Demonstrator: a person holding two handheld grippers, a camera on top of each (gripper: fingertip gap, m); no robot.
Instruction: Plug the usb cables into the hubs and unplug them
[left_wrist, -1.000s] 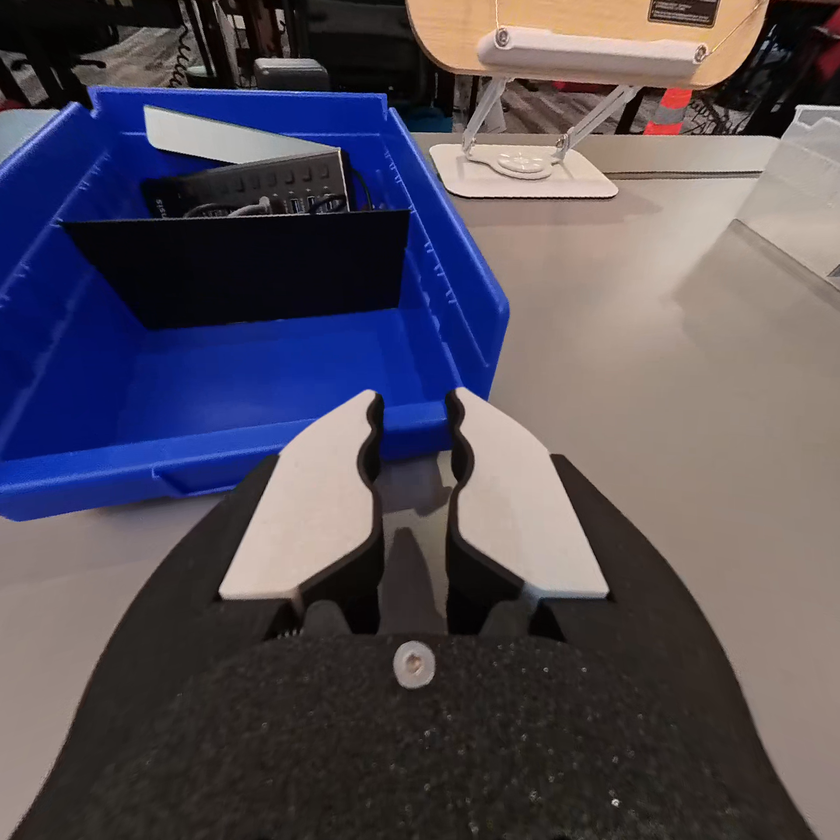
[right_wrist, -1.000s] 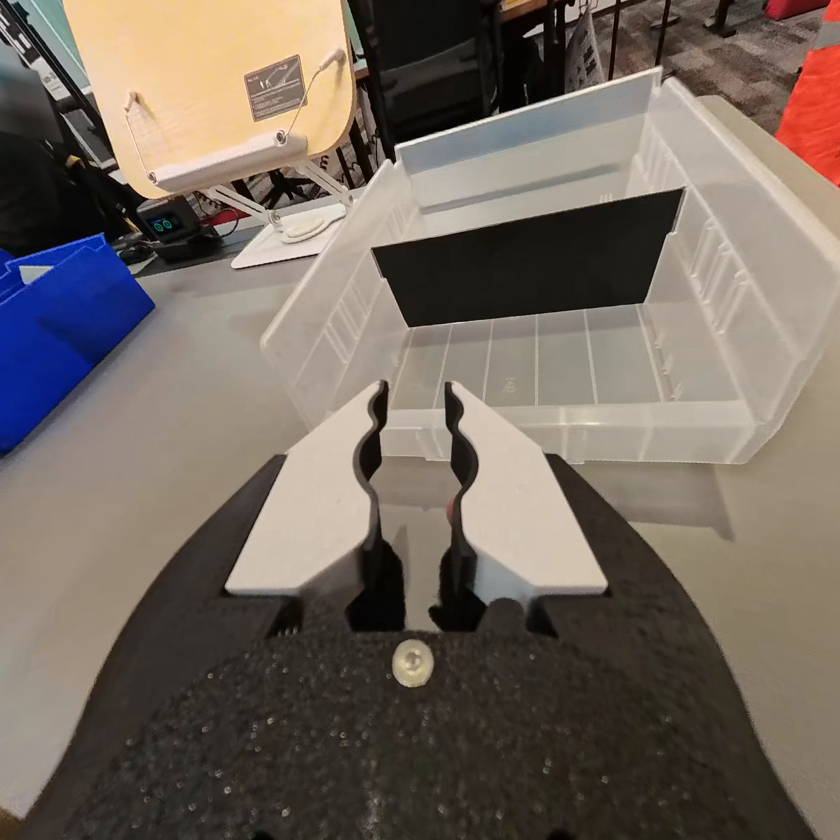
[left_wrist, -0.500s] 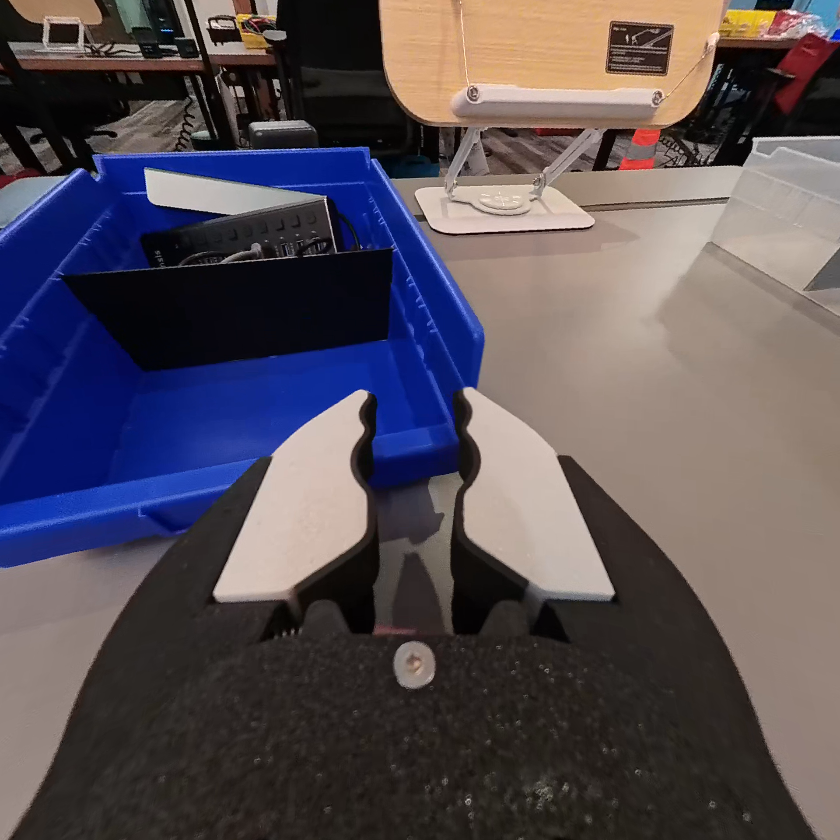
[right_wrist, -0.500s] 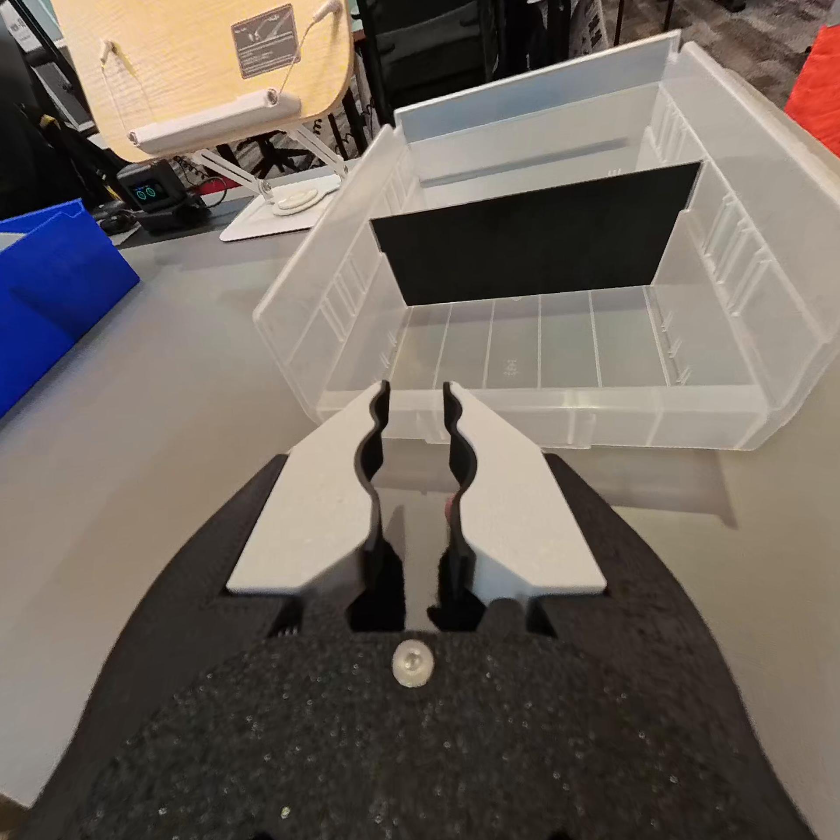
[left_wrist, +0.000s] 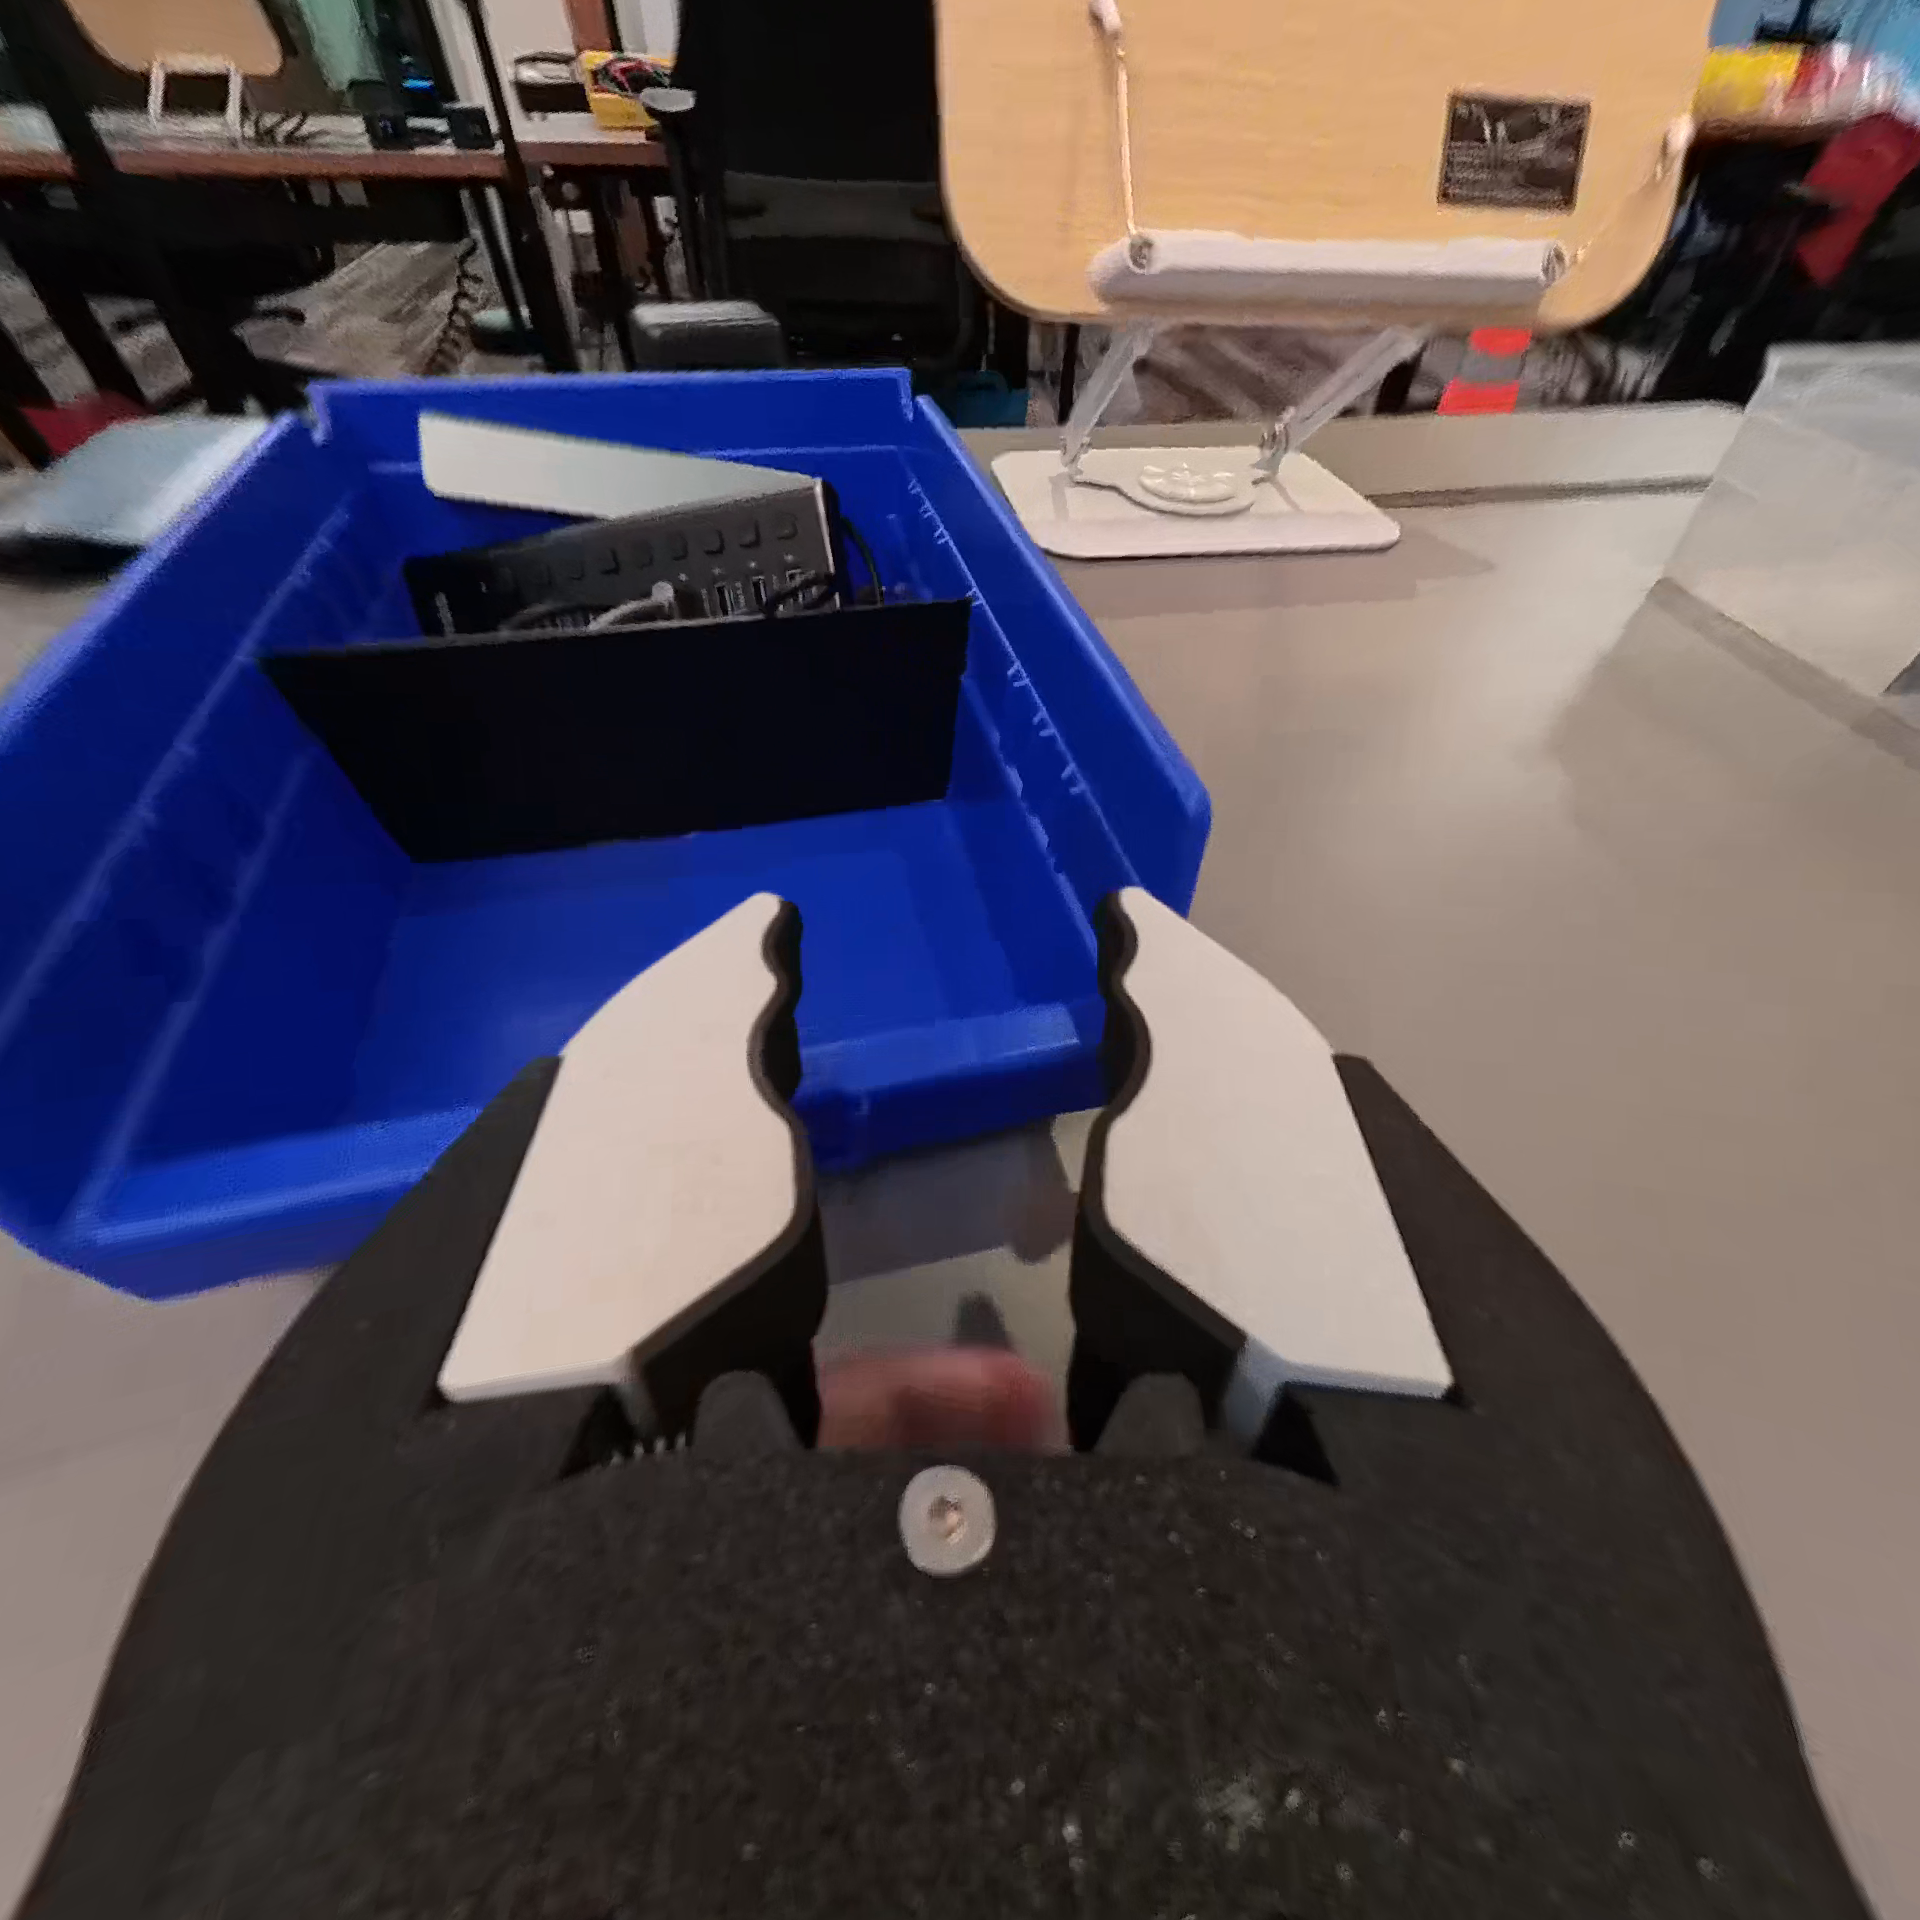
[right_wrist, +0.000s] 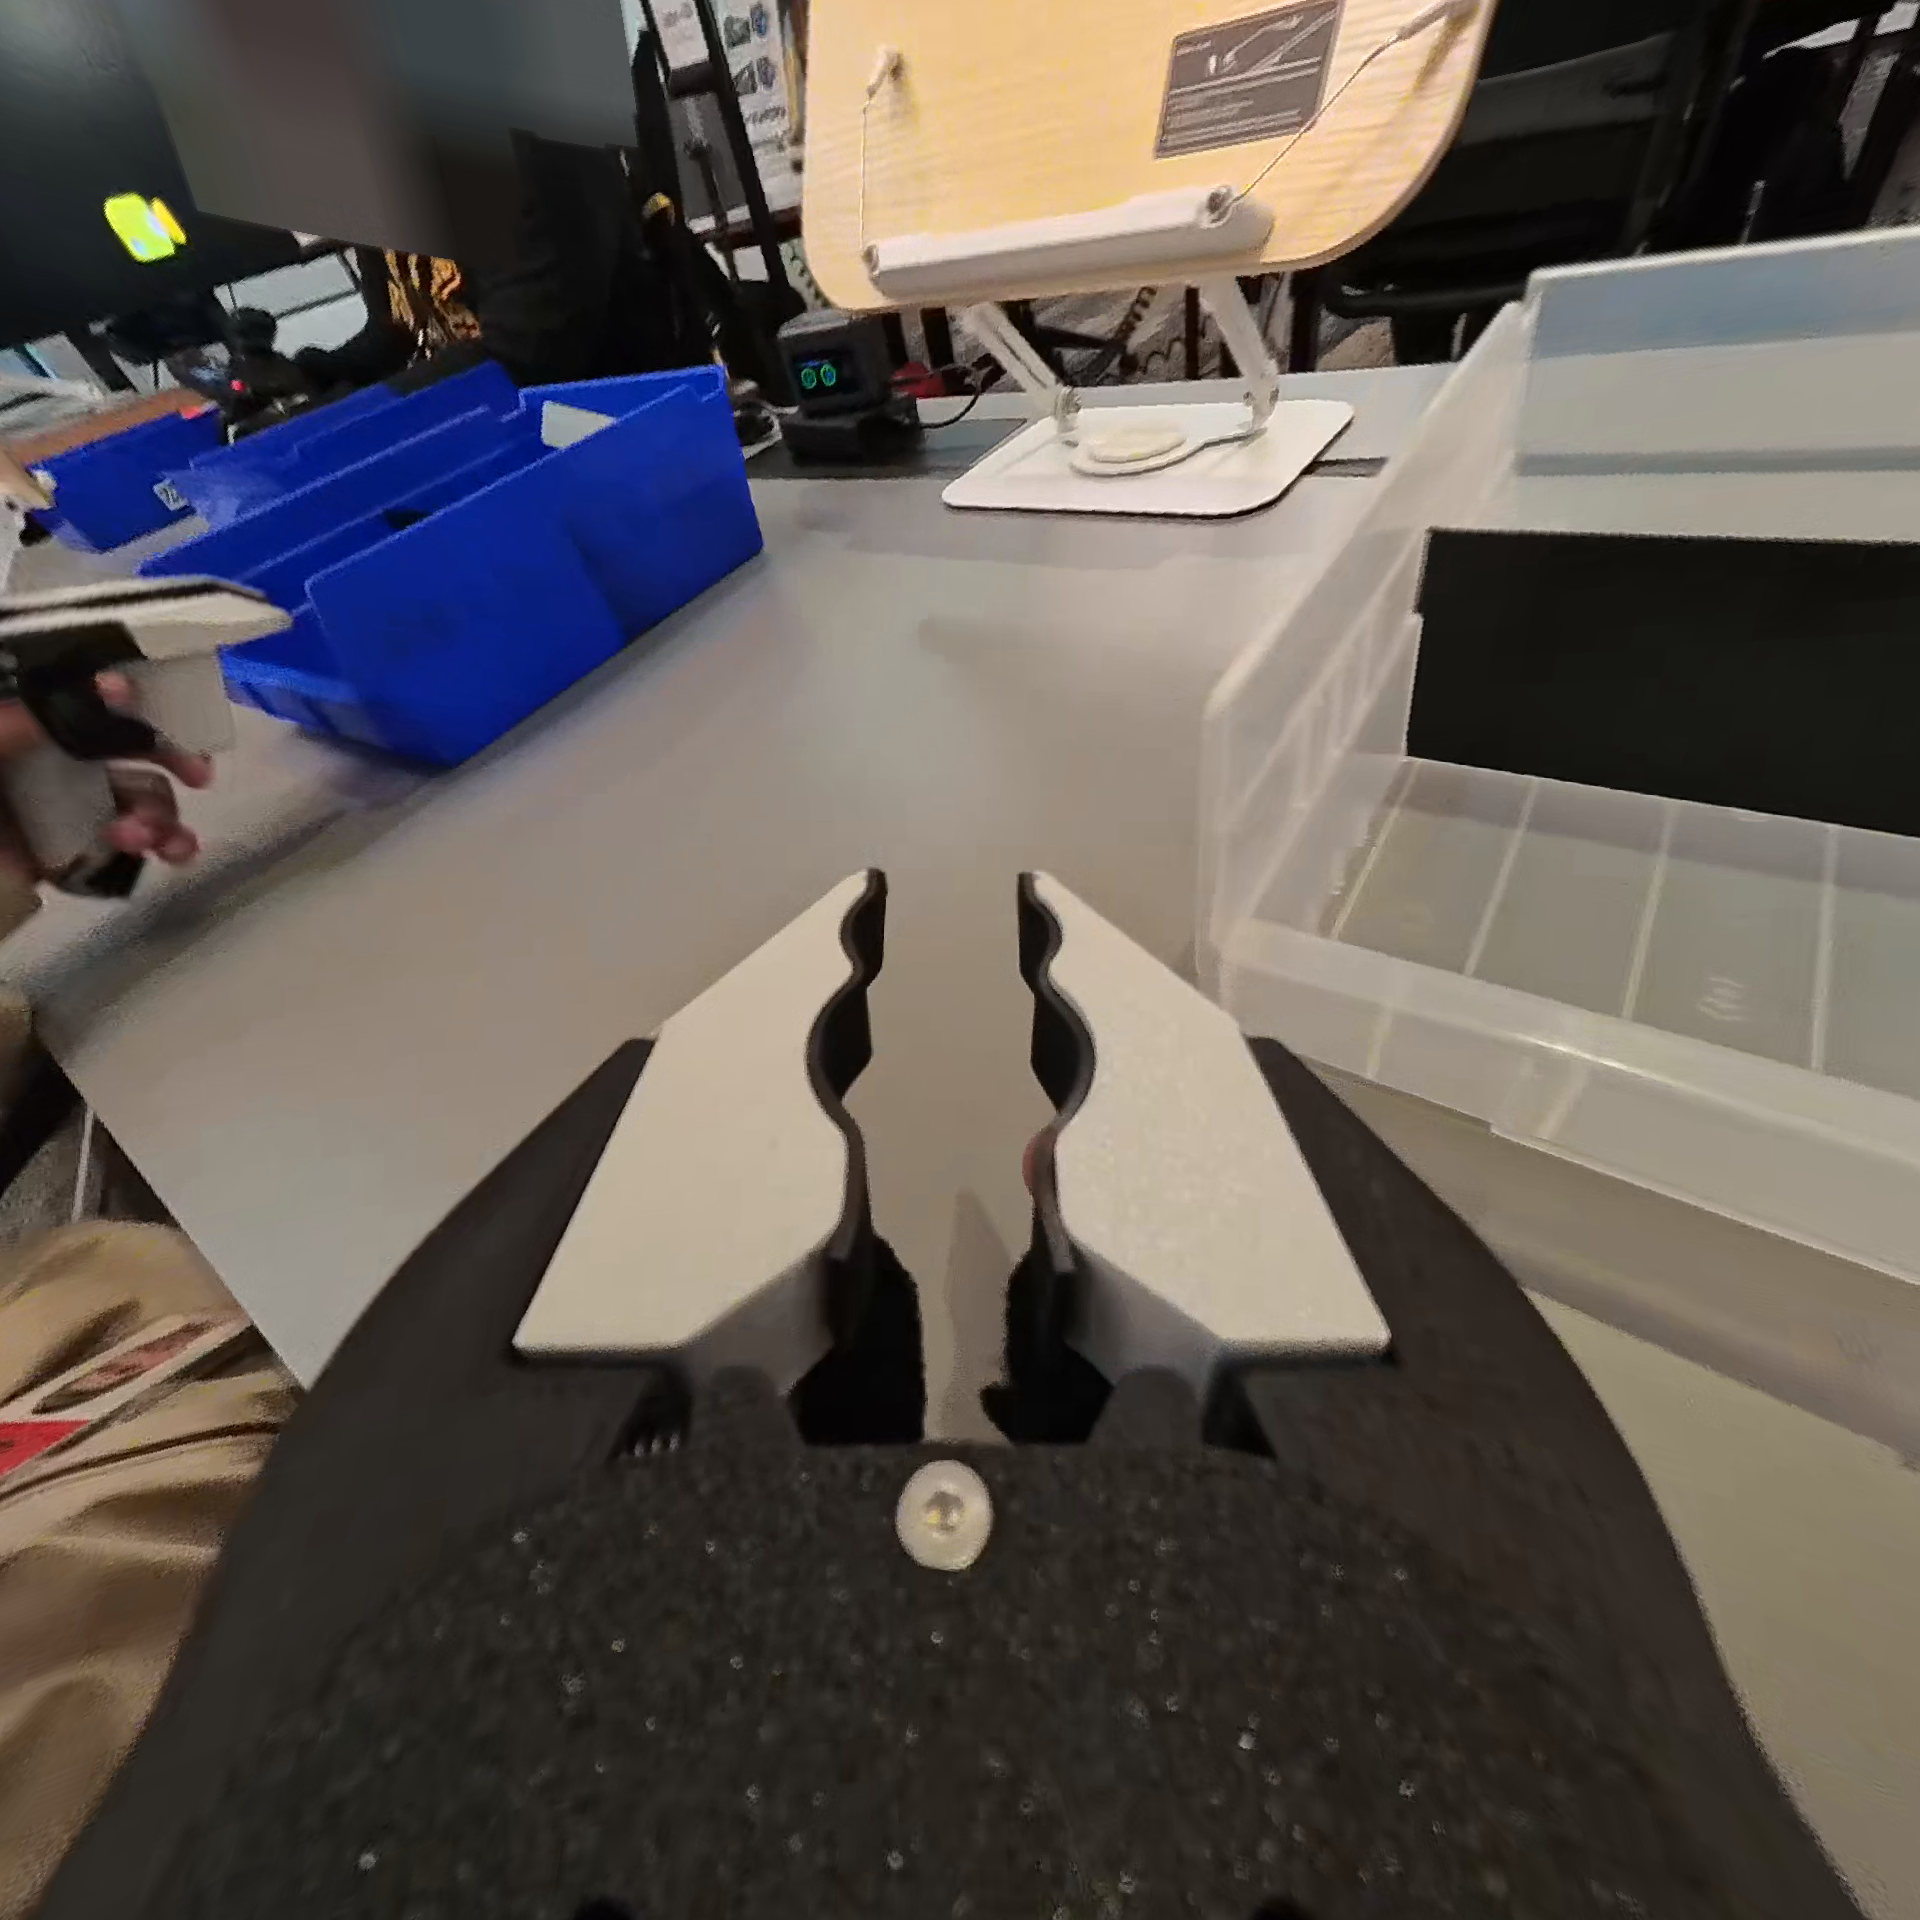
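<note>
A black USB hub (left_wrist: 623, 566) with cables (left_wrist: 613, 613) on it lies in the back compartment of a blue bin (left_wrist: 1091, 727), behind a black divider (left_wrist: 644, 727). A grey slab (left_wrist: 582, 478) leans above the hub. My left gripper (left_wrist: 948, 914) is open and empty, with its tips over the bin's front edge. It also shows at the far left of the right wrist view (right_wrist: 156, 623), held by a hand. My right gripper (right_wrist: 951, 883) is open by a narrow gap and empty, above bare table between the blue bin (right_wrist: 468, 623) and a clear bin (right_wrist: 1351, 883).
The clear bin holds a black divider (right_wrist: 1662, 665). A wooden stand on a white base (right_wrist: 1143, 457) stands at the table's back, with a small black device (right_wrist: 831, 384) next to it. A second blue bin (right_wrist: 125, 488) sits farther left. The near table edge shows at lower left. From the left gripper's tips to the black USB hub (left_wrist: 623, 566) is close to 20 centimetres.
My left gripper has opened wider in front of the blue bin. My right gripper has swung left, from facing the clear bin to facing the table's middle.
</note>
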